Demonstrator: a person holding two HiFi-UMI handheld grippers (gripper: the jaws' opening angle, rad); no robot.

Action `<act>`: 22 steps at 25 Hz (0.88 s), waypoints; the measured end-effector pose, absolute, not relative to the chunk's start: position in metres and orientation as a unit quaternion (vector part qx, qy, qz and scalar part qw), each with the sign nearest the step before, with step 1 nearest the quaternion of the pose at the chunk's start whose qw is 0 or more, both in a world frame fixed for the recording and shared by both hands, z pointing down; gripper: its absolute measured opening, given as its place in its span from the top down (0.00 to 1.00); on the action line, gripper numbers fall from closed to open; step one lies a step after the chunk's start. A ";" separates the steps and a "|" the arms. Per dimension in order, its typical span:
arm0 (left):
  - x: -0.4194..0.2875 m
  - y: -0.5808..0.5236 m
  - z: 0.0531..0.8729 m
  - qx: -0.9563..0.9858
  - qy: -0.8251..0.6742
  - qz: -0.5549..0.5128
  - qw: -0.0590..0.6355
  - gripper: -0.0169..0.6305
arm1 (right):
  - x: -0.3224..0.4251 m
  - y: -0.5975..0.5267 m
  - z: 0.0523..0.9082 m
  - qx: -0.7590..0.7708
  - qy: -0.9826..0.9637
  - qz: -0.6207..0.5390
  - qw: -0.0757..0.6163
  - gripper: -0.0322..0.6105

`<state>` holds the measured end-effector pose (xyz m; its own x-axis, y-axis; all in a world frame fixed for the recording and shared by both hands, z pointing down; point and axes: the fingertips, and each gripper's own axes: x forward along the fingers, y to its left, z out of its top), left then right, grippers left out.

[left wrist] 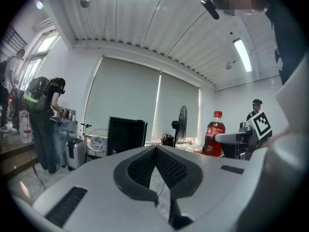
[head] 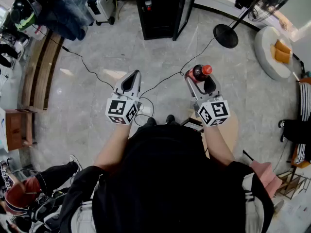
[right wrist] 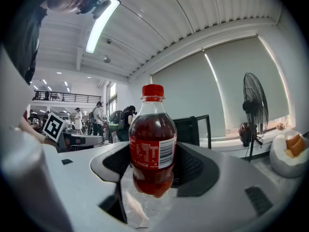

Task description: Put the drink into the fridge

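Between the jaws of the right gripper point(right wrist: 152, 167) a drink bottle point(right wrist: 151, 146) stands upright, clamped at its labelled mid-section. The jaws are spread wide, with a dark ribbed pad point(right wrist: 191, 166) against each side of the bottle. The bottle has a red cap point(right wrist: 152, 91) and holds a dark red liquid. Its base hangs clear of the floor point(head: 97, 106).

The left gripper point(left wrist: 155, 151) is clenched. Its two pads meet at the tips, and nothing is held between them. In the head view it sits level with the right gripper, well apart from it, with both pointing forward.

Ahead of both grippers stands a black fridge point(head: 160, 8) on the grey tiled floor. Its door point(head: 187, 8) is swung open on the right side. The bottle is well short of the fridge and is carried in the air in front of the person.

To the right of the fridge stands a pedestal fan point(head: 226, 35). A black cable point(head: 92, 71) runs across the floor below the grippers.
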<state>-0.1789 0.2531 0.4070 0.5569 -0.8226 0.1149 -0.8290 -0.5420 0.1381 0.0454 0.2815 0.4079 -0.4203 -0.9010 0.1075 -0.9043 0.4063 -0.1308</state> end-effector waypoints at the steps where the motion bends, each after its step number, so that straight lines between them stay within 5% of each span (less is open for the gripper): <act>1: -0.179 0.253 0.407 0.878 -0.470 0.018 0.088 0.95 | 0.045 0.281 0.408 0.538 -0.838 0.085 0.011 0.48; 22: -0.181 0.269 0.407 0.872 -0.482 0.013 0.086 0.95 | 0.052 0.298 0.405 0.525 -0.847 0.085 0.000 0.48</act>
